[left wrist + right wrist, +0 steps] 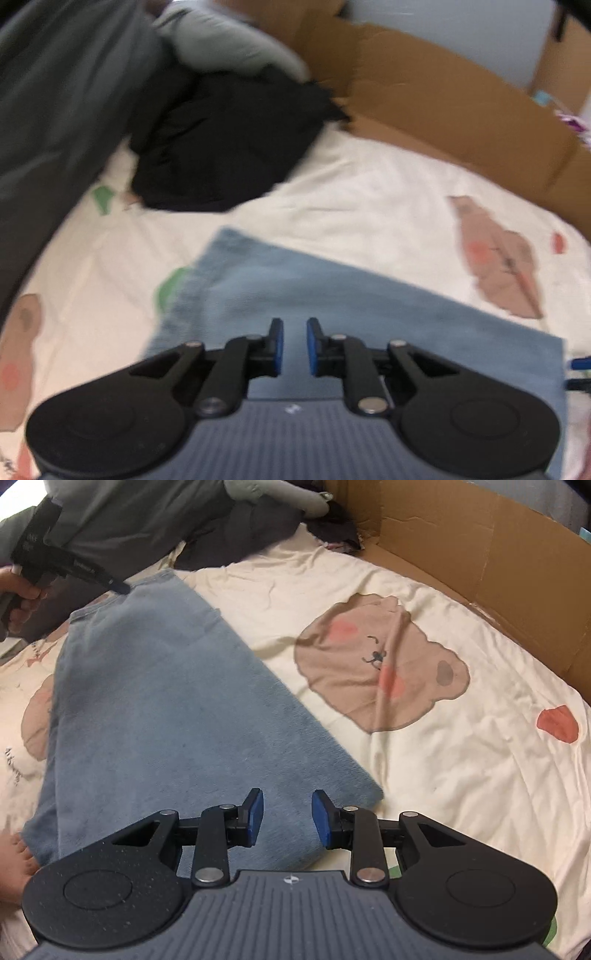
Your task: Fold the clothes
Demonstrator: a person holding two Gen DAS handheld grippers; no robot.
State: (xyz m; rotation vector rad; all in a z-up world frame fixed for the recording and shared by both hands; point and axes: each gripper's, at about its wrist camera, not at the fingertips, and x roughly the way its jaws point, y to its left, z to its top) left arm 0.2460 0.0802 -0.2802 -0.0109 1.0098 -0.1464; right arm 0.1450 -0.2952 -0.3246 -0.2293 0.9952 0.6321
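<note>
left tongs [294, 345] released | right tongs [287, 819] released | blue terry garment [155, 701] flat

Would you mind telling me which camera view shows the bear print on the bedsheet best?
The right wrist view: the bear print is sharp and whole there, face and pink cheeks clear. The left wrist view shows the bear only blurred and stretched near its right edge.

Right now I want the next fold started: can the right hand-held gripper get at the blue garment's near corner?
Probably yes: the right hand-held gripper hovers open over the blue garment, nothing between.
</note>
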